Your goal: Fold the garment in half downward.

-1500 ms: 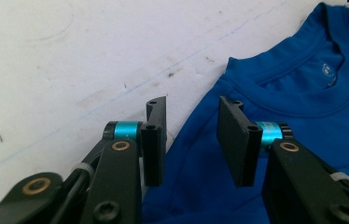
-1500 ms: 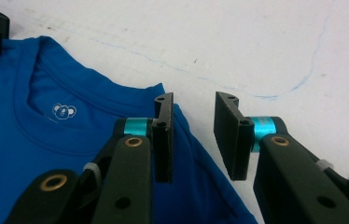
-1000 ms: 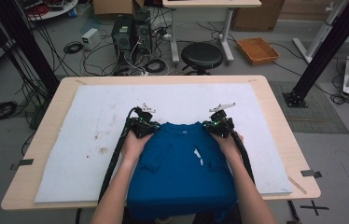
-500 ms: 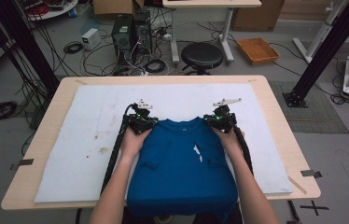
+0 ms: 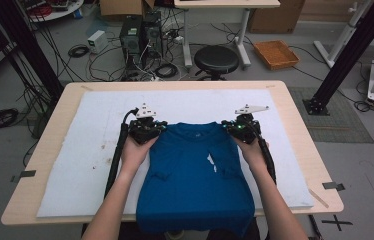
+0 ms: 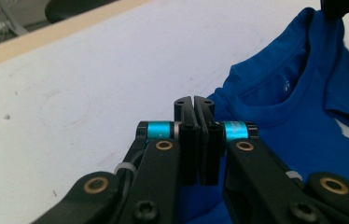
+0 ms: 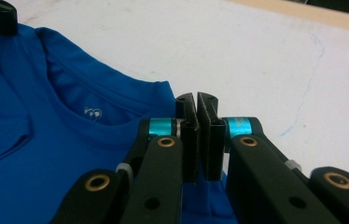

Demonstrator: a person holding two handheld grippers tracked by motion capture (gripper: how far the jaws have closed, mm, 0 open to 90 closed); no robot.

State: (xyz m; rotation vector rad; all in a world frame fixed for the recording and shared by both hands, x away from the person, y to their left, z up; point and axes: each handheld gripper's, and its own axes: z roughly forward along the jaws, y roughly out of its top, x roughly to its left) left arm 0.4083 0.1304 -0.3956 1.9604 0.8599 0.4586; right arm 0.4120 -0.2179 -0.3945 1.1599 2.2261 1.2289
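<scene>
A blue T-shirt [image 5: 195,175] lies front up on the white mat [image 5: 75,165], collar toward the far side, a small white mark on its chest. Its hem hangs over the table's near edge. My left gripper [image 5: 148,129] is shut at the shirt's left shoulder, and my right gripper [image 5: 242,129] is shut at the right shoulder. In the left gripper view the jaws of the left gripper [image 6: 194,105] are pressed together, with blue cloth [image 6: 303,116] under and beside them. In the right gripper view the right gripper [image 7: 196,100] is likewise shut next to the collar [image 7: 93,126].
The mat covers most of the wooden table [image 5: 300,130], with bare mat to the left, right and far side of the shirt. A black stool [image 5: 216,59], computer towers [image 5: 142,35] and cables stand on the floor beyond the far edge.
Both grippers have moved away from the person, pulling the shirt's shoulders farther up the mat. More of the shirt now lies flat on the table.
</scene>
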